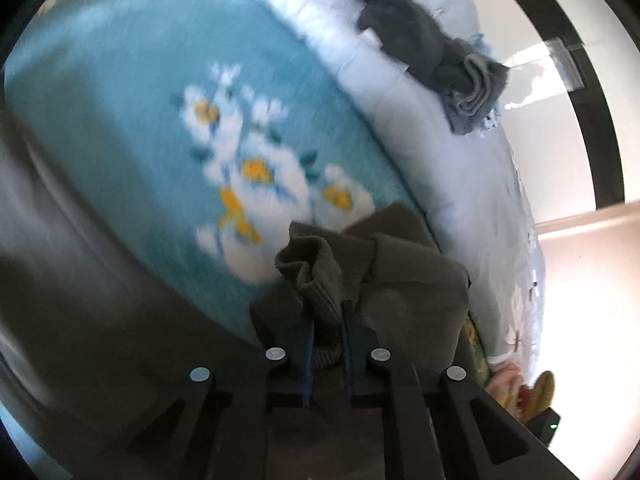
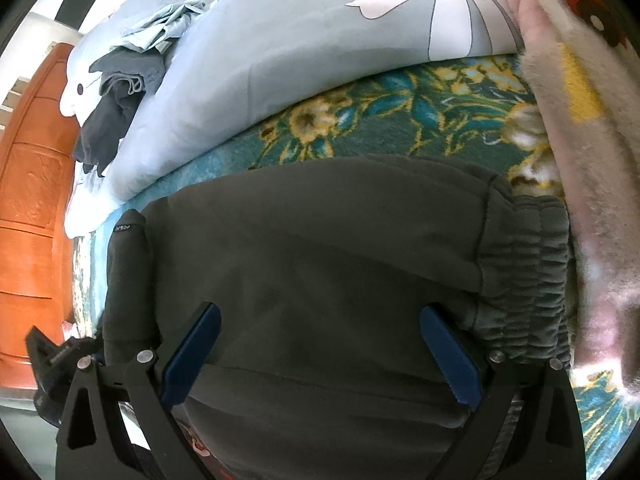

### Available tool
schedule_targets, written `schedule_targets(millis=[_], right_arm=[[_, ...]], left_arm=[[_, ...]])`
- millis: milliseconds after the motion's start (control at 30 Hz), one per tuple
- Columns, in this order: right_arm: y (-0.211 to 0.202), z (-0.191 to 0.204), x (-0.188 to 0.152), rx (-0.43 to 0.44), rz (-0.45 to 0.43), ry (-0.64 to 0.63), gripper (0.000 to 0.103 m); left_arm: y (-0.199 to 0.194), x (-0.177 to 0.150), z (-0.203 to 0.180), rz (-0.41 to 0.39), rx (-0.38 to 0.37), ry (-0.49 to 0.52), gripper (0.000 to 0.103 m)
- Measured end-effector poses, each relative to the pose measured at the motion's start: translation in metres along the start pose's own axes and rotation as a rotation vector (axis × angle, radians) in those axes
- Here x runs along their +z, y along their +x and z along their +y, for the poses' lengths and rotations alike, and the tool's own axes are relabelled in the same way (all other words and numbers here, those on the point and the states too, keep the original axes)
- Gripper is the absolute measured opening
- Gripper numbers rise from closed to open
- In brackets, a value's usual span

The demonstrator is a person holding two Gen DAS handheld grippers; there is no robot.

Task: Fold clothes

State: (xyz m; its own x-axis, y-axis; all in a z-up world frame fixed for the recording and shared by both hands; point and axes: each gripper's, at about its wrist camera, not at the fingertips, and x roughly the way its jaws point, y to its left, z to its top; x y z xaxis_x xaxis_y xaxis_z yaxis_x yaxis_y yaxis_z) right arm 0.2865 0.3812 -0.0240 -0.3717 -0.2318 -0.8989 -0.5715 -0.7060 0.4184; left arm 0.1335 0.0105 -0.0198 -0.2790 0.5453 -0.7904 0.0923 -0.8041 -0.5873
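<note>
Dark olive sweatpants (image 2: 320, 248) lie on the teal floral blanket (image 2: 400, 120), the gathered elastic waistband (image 2: 528, 272) at the right. My right gripper (image 2: 320, 316) is open, its blue pads (image 2: 192, 352) spread wide just over the pants, holding nothing. In the left wrist view my left gripper (image 1: 326, 320) is shut on a ribbed cuff (image 1: 316, 276) of the olive pants and holds it above the teal blanket with white flowers (image 1: 160, 120). The view is motion-blurred.
A pale blue duvet (image 2: 280, 60) with a big white flower lies behind, with dark grey clothes (image 2: 116, 100) and a light blue garment (image 2: 168, 24) heaped on it. A pink fuzzy blanket (image 2: 580, 160) is at the right. An orange wooden cabinet (image 2: 32, 220) stands left.
</note>
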Motion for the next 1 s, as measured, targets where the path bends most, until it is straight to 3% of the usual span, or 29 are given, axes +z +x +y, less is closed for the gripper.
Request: schedule_targets(millis=[200,400,567,767,833,933,1000], right_arm=[[-0.001,0.005,-0.001,-0.024,0.003,-0.006,0.100],[0.006,0.020,-0.002,-0.057,0.021,-0.042,0.100],[0.012,0.038,-0.004,-0.088,0.037,-0.097,0.100],[0.014,0.045,-0.004,-0.128,0.041,-0.119,0.100],[0.014,0.046,-0.005,-0.135,0.043,-0.126,0.100],[0.015,0.054,-0.003,-0.134,0.044,-0.183,0.100],[0.015,0.072,0.001,-0.119,0.034,-0.256,0.100]], left_arm=[[-0.049,0.065,0.011,-0.165,0.076,0.141,0.011],[-0.088,0.136,0.071,-0.311,0.179,0.119,0.010],[-0.083,0.166,0.120,-0.294,0.224,0.087,0.010],[-0.045,0.173,0.157,-0.196,0.255,0.034,0.011],[-0.040,0.170,0.169,-0.170,0.230,-0.020,0.014],[-0.048,0.164,0.184,-0.164,0.111,-0.130,0.019],[-0.056,0.158,0.189,-0.163,0.061,-0.185,0.030]])
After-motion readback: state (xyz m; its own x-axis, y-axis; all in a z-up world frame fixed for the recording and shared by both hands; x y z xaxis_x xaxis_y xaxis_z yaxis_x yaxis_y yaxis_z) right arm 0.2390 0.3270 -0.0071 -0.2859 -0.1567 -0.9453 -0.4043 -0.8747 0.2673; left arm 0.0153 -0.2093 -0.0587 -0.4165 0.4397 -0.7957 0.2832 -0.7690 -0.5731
